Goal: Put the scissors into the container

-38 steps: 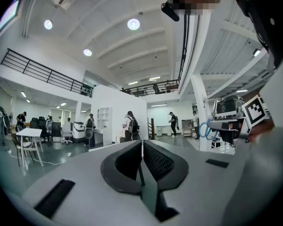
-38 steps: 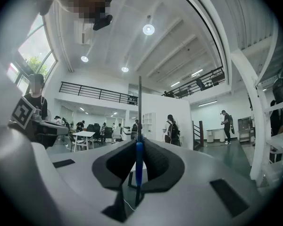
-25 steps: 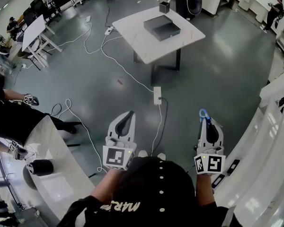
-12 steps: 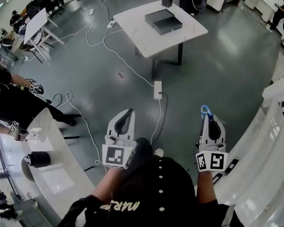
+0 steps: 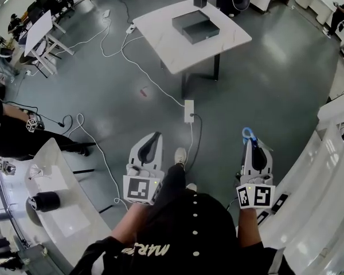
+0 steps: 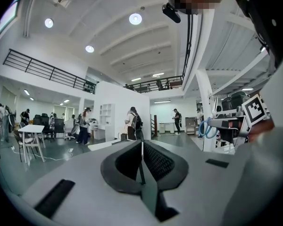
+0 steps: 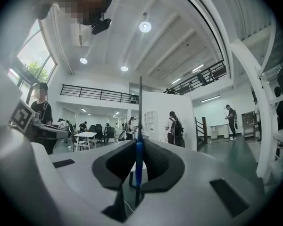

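Head view: nearest, the person's white left gripper (image 5: 155, 135) has its jaws closed together and empty, while the white right gripper (image 5: 249, 144) is clamped on thin blue-handled metal scissors (image 5: 247, 133), the blue loop poking past the jaws. Far ahead, a dark grey rectangular box (image 5: 195, 26) sits on a white square table (image 5: 229, 39).

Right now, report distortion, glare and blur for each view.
Head view: fisheye bows the floor and white table, pale sheen on the floor. Left gripper view: black round vignette, ceiling lamp flares. Right gripper view: same vignette, window washed out, scissors edge-on, a thin line.
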The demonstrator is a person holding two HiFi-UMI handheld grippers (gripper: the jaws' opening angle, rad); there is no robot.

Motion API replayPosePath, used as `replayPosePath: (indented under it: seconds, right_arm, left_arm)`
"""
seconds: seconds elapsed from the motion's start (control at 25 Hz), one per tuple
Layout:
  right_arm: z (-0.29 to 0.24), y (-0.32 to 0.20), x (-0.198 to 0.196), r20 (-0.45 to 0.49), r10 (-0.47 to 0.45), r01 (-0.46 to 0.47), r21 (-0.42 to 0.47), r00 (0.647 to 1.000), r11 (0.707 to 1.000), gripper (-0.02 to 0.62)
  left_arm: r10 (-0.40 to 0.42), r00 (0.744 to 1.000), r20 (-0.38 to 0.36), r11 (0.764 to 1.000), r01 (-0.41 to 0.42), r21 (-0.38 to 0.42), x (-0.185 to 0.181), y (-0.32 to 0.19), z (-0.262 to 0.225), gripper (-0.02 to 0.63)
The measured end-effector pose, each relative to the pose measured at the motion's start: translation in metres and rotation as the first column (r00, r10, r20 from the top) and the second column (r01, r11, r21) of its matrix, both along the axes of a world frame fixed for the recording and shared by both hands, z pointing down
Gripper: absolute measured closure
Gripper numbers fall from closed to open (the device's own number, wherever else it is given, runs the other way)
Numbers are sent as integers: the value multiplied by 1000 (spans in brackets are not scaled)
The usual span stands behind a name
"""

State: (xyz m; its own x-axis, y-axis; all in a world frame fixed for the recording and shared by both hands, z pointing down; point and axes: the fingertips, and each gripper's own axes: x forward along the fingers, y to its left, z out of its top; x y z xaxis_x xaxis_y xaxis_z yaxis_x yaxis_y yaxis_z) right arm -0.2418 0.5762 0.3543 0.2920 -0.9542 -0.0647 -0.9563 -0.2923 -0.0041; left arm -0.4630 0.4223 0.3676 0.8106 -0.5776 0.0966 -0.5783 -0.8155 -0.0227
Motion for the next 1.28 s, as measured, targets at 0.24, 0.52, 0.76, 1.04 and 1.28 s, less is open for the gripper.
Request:
replayPosePath:
  seconds: [0.24,0.52,0.76,1.04,1.28]
  right_arm:
    - [-11,-40,35,-23,31,-31,8,999,999,540]
    - [-28,-87,63,-32,63,-62,30,997,998,540]
    - [-33,-126,82,-33,82,-81,25,996,996,540]
    - [-35,-169,98,-40,104,-103,25,994,994,540]
    - [-34,-201,110,-47,133,-132,27,990,991,540]
  left_arm:
    - [35,999,-19,999,-34,11,42,-49,-7,571]
    - [77,997,-29,997,-76,19,77,-103,-11,571]
    - [90,995,-35,996,-89,29,97,-145,-20,571]
    - [106,993,-43,994,-106,20,113,-191,-17,571]
    - [145,988,-49,989,-144,26,132,-227,-13,571]
